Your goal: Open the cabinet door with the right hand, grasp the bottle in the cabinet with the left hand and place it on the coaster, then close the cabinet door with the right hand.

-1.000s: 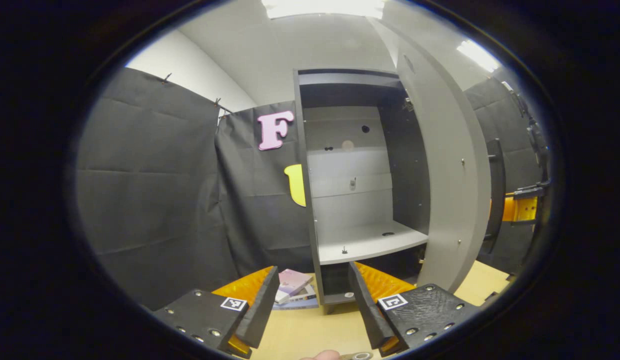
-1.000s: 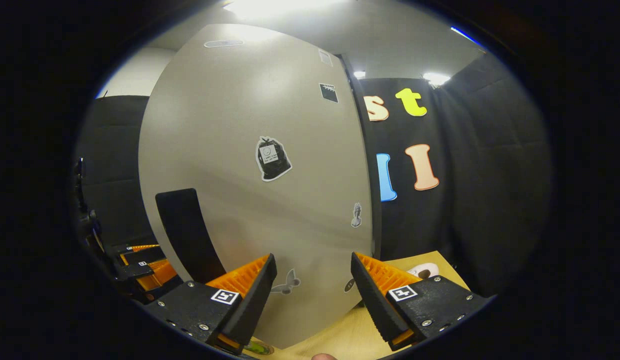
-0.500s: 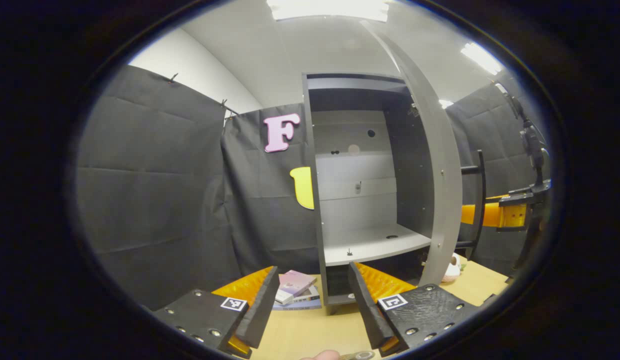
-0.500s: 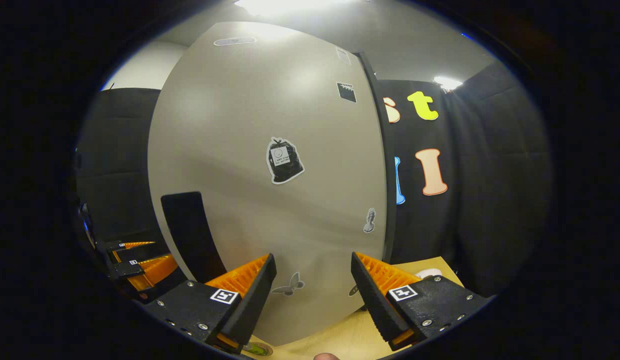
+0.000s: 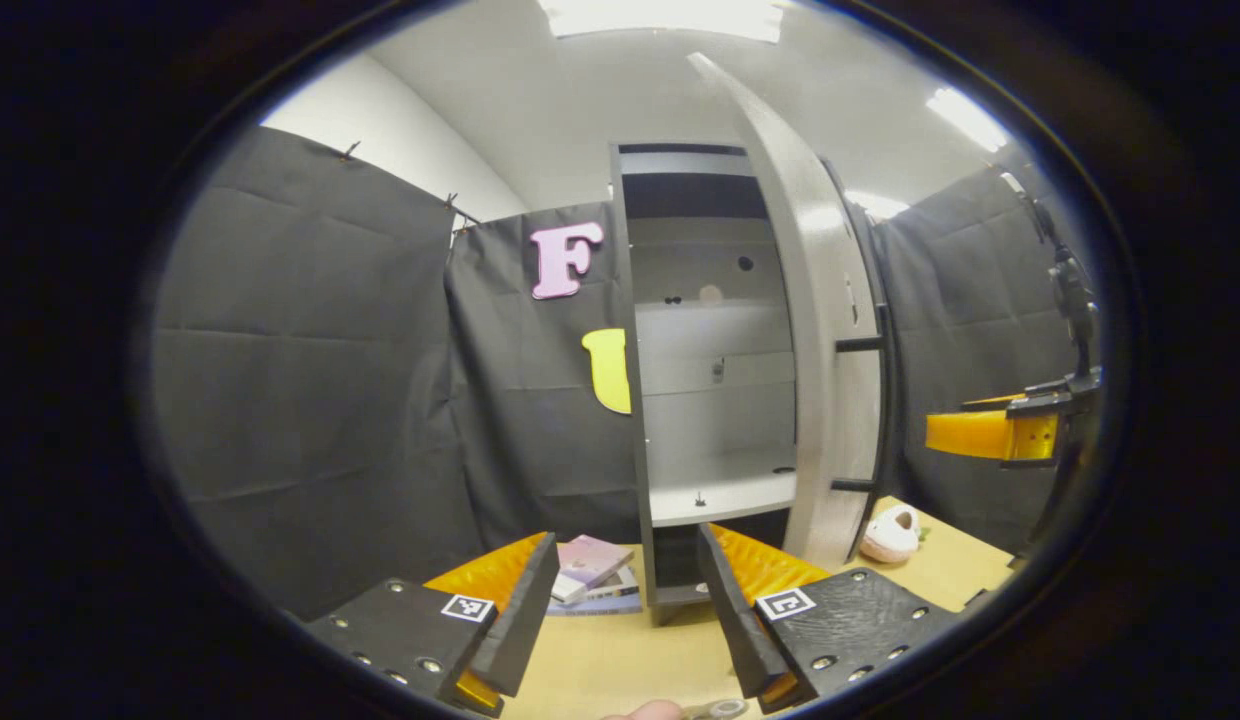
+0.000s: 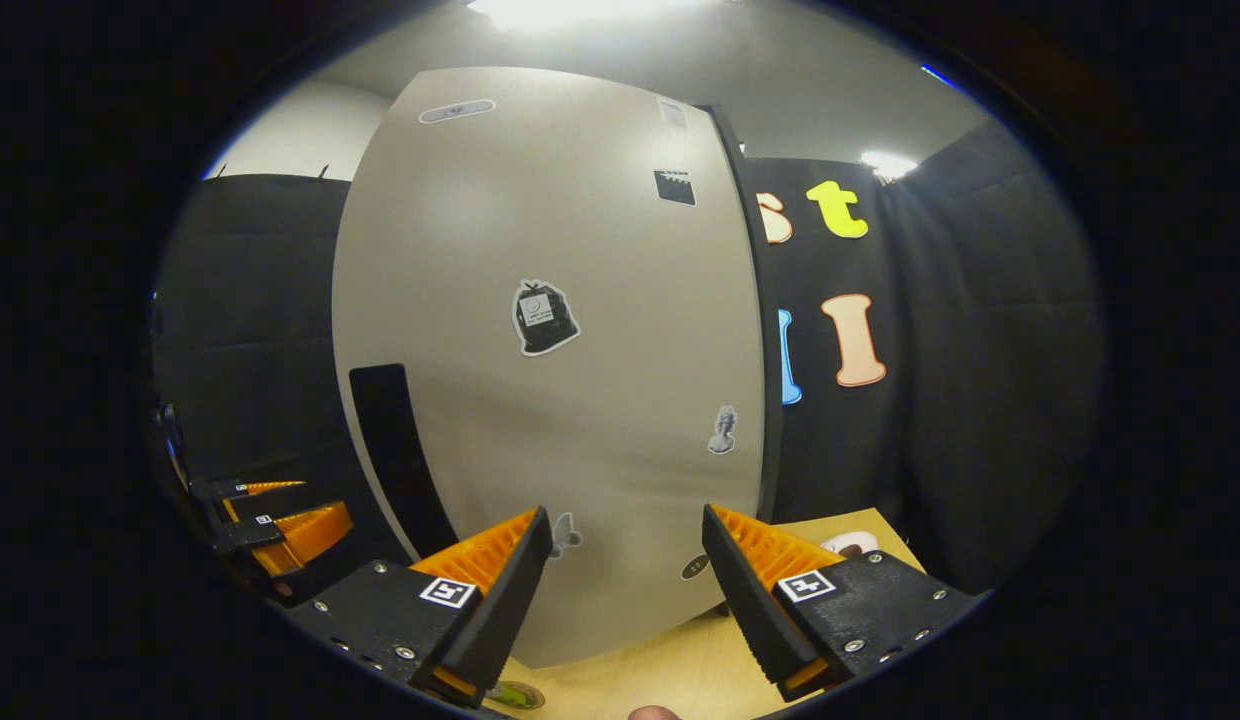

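Left gripper view: one cabinet at frame centre, tall, grey, boxy, standing on a light wood table. One cabinet door, flat grey panel, partly swung, seen nearly edge-on right of centre with one dark bar handle on its outer face. Inside, two pale shelves, the lower shelf bare apart from small dark specks; no bottle on it. A small stack of books, flat and pastel, lies at lower centre just left of the cabinet foot. One rounded pale slipper-like thing sits lower right near the door's bottom edge. Left gripper at bottom, fingers spread apart, nothing between them, wide gap over open tabletop. The right gripper shows at far right, apart from the door; whether it is parted I cannot tell here. A fingertip at the bottom edge.

Right gripper view: the door fills the centre, smooth matte grey, its handle at lower left. Several stickers on it; I count about seven. Right gripper at bottom, fingers apart, holding nothing, close before the door face. One coaster, round, partly hidden at the bottom edge; bottle not seen on it. Left gripper at lower left, past the door's handle edge.
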### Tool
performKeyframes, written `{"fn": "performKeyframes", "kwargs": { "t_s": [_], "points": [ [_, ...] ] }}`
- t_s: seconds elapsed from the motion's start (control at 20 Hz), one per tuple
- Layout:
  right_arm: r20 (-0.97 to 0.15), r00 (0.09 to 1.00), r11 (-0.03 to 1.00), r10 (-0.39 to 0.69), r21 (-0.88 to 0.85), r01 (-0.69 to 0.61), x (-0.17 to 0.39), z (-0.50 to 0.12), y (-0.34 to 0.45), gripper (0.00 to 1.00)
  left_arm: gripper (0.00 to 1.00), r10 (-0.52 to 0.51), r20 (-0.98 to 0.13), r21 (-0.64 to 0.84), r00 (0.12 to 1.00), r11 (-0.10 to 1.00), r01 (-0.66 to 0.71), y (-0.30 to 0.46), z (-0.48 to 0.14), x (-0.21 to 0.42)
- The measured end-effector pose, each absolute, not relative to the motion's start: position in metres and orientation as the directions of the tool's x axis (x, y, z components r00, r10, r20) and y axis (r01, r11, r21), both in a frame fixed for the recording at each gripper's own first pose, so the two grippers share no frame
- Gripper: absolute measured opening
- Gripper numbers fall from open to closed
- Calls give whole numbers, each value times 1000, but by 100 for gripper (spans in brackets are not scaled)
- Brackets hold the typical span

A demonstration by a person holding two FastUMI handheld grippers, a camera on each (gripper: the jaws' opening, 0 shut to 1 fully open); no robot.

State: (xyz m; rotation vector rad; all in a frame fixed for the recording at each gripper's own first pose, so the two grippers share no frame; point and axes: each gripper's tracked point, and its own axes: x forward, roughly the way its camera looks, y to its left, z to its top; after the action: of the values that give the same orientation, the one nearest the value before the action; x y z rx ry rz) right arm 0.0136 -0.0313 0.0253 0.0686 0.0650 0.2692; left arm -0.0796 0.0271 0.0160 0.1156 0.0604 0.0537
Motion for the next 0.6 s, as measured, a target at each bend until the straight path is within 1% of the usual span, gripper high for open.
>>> {"fn": "performKeyframes", "kwargs": {
  "t_s": [0.05, 0.1, 0.25, 0.5, 0.6],
  "points": [
    [-50, 964, 963, 263, 73, -259, 12, 26, -35, 94, 80, 56, -55, 115, 997, 992, -49, 25, 16, -80],
    [-44, 965, 964, 259, 71, -256, 9, 27, -38, 94, 84, 55, -52, 111, 997, 993, -49, 26, 17, -77],
    [-24, 970, 968, 244, 62, -242, 3, 28, -48, 94, 84, 40, -48, 104, 998, 994, -35, 18, 18, -75],
    [19, 971, 969, 239, 62, -239, -7, 33, -59, 94, 75, 19, -33, 108, 999, 994, -15, 5, 24, -77],
    [50, 971, 969, 233, 72, -236, -8, 40, -62, 94, 75, 14, -30, 106, 999, 994, -11, 1, 24, -78]
  ]
}}
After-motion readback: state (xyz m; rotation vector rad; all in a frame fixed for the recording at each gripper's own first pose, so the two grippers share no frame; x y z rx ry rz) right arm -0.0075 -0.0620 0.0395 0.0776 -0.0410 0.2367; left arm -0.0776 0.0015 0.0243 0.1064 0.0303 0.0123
